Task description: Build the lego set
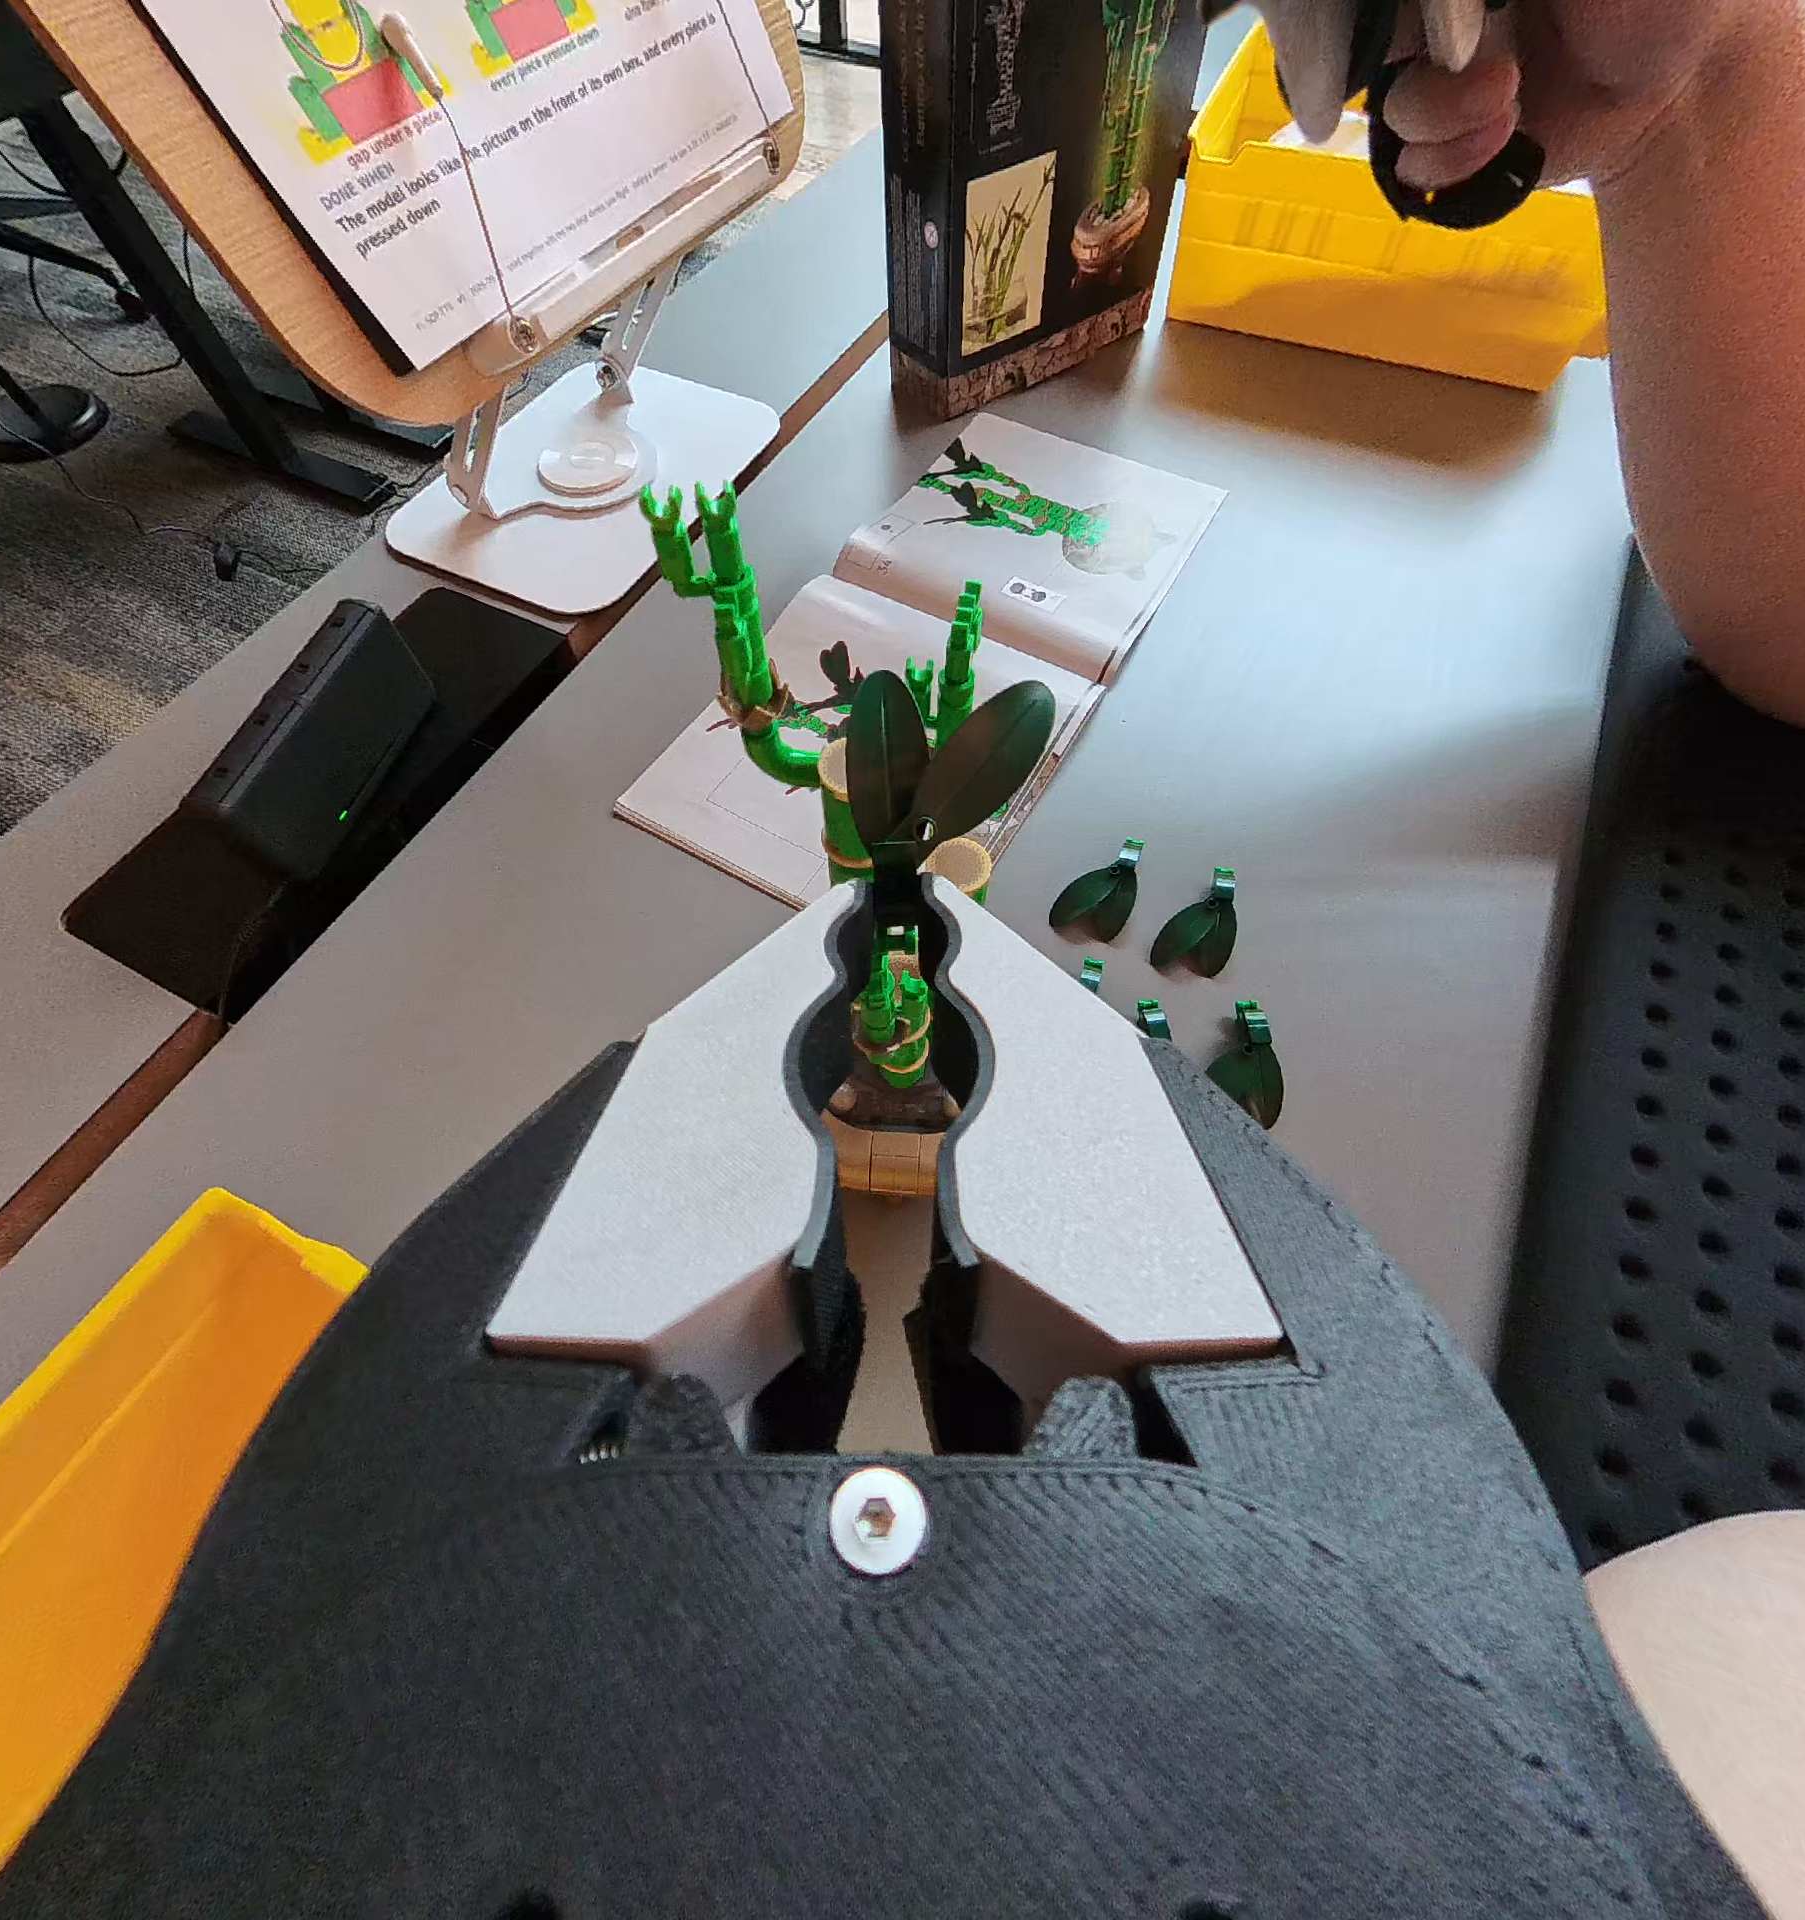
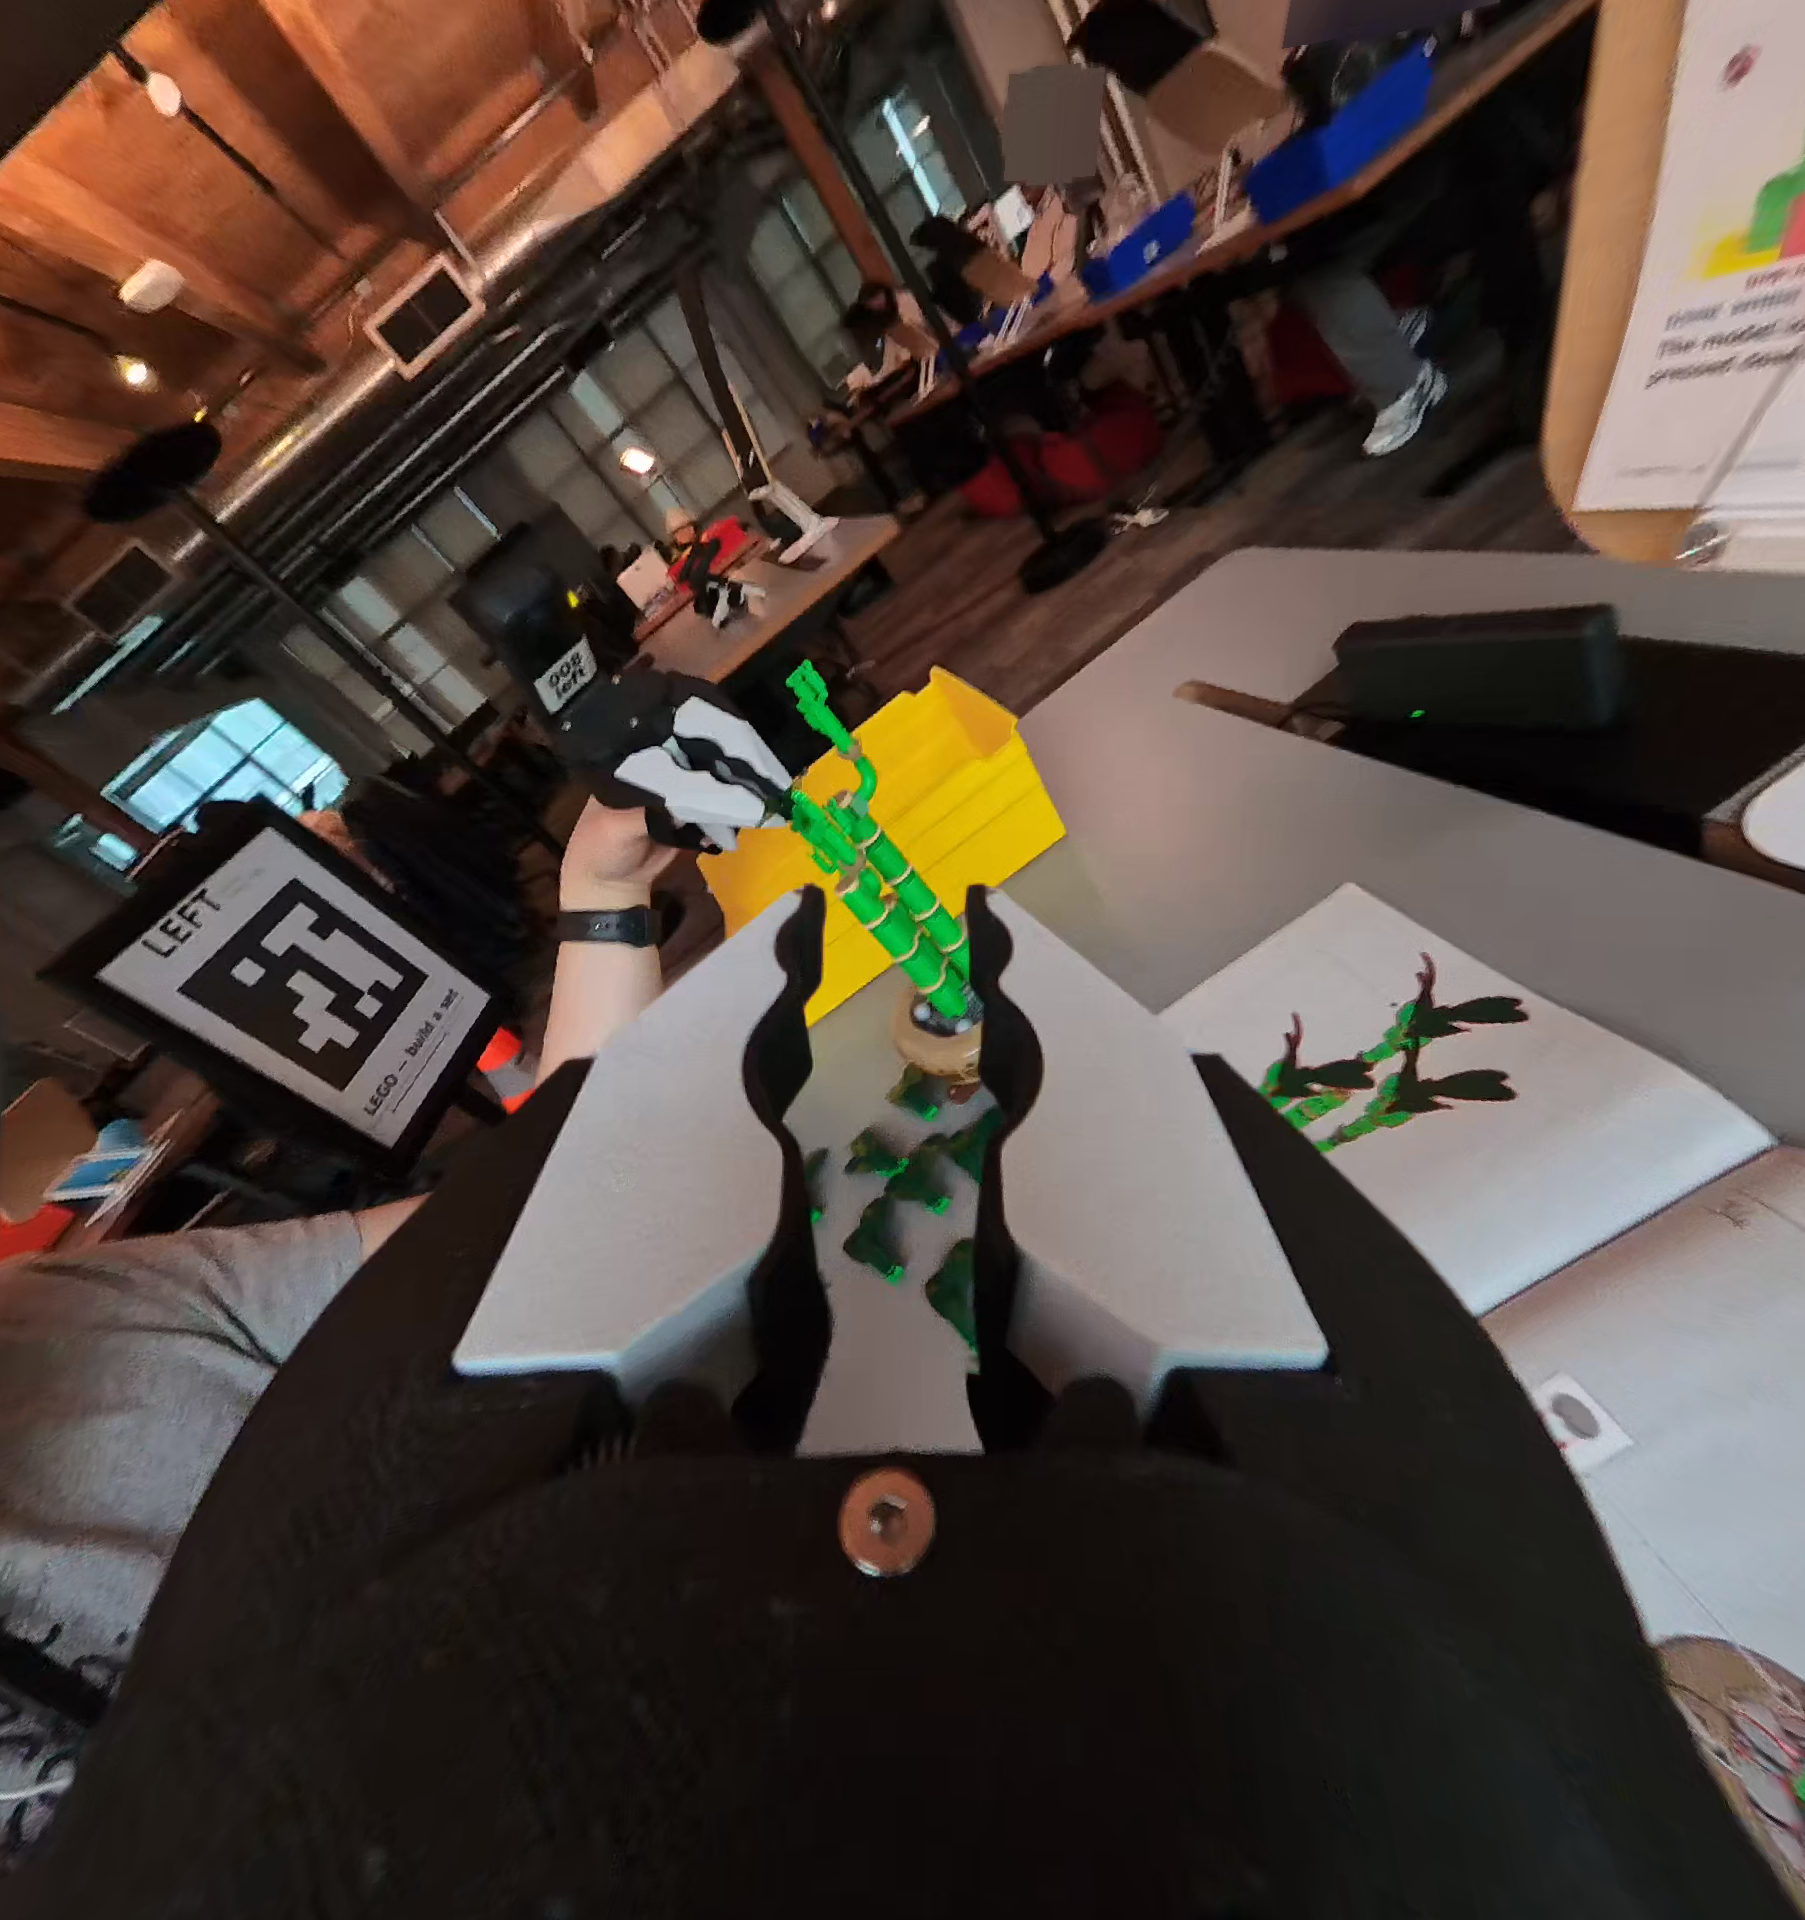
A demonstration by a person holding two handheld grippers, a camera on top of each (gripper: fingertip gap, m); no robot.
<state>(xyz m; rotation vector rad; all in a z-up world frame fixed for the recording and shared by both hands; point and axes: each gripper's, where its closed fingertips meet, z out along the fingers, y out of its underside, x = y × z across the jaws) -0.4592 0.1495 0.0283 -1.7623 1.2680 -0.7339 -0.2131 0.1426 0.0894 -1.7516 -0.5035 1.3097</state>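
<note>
My left gripper (image 1: 895, 896) is shut on the clip end of a dark green double-leaf piece (image 1: 939, 769). It holds the piece up among the upper stalks of the green bamboo model (image 1: 737, 634). The model's tan pot (image 1: 882, 1151) shows between the fingers. In the right wrist view the left gripper (image 2: 706, 781) sits against the model's upper stalks (image 2: 882, 899). My right gripper (image 2: 893, 920) is open and empty, held above the table. Several loose leaf pieces (image 1: 1194, 930) lie right of the pot; they also show in the right wrist view (image 2: 898, 1179).
An open instruction booklet (image 1: 991, 613) lies behind the model, with the set's box (image 1: 1023, 208) and a yellow bin (image 1: 1376, 270) beyond. Another yellow bin (image 1: 98, 1455) is near left. A page stand (image 1: 482, 208) stands far left. A forearm (image 1: 1729, 364) crosses the right side. The gap from one gripper's tips to the other's is roughly 25 cm.
</note>
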